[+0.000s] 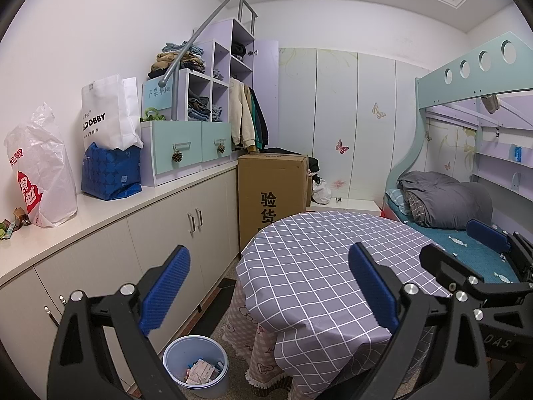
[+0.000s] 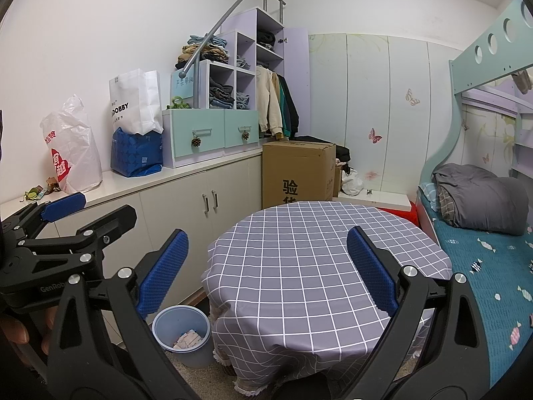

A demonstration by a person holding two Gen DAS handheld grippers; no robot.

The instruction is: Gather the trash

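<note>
One white bag (image 1: 111,110) lettered "DOBBY"

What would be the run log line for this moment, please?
left gripper: open, empty | right gripper: open, empty | table: bare cloth | bin: holds wrappers, on floor
</note>
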